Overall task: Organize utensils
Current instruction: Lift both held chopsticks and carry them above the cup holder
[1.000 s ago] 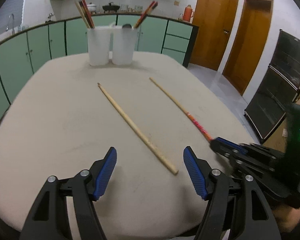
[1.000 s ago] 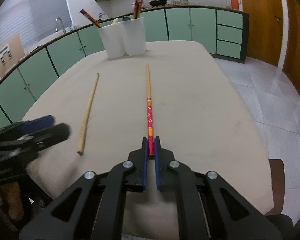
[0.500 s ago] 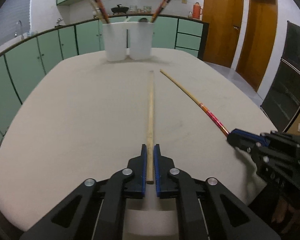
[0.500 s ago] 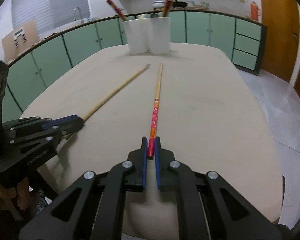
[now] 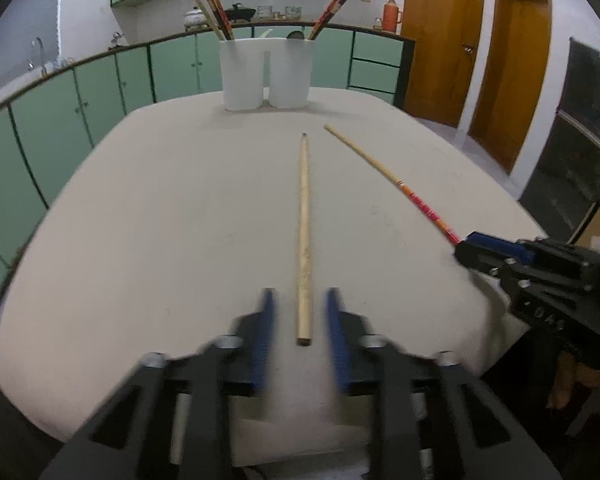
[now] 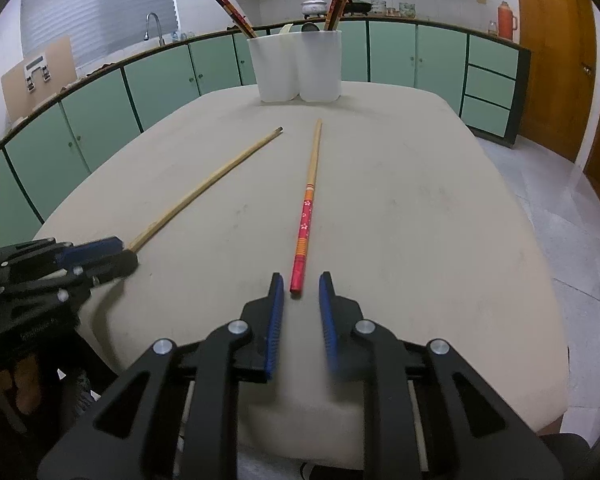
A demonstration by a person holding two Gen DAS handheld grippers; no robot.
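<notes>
A plain wooden chopstick (image 5: 304,236) lies on the beige table (image 5: 160,220), its near end between the blue pads of my left gripper (image 5: 298,304), which is open and not touching it. A red-handled chopstick (image 6: 306,216) lies to its right, its red end just ahead of my open right gripper (image 6: 302,292). The wooden chopstick (image 6: 204,188) and the left gripper (image 6: 96,256) also show in the right wrist view; the red one (image 5: 392,180) and the right gripper (image 5: 480,244) show in the left. Two white holders (image 5: 266,74) with chopsticks stand at the far edge.
Green cabinets (image 6: 160,76) and a counter with a sink run behind the table. Wooden doors (image 5: 440,40) stand at the right. The table's near edge is right under both grippers. Tiled floor (image 6: 560,208) lies to the right.
Both grippers were shut on their chopsticks half a second ago and have now opened. Both chopsticks lie free on the table, tips close together.
</notes>
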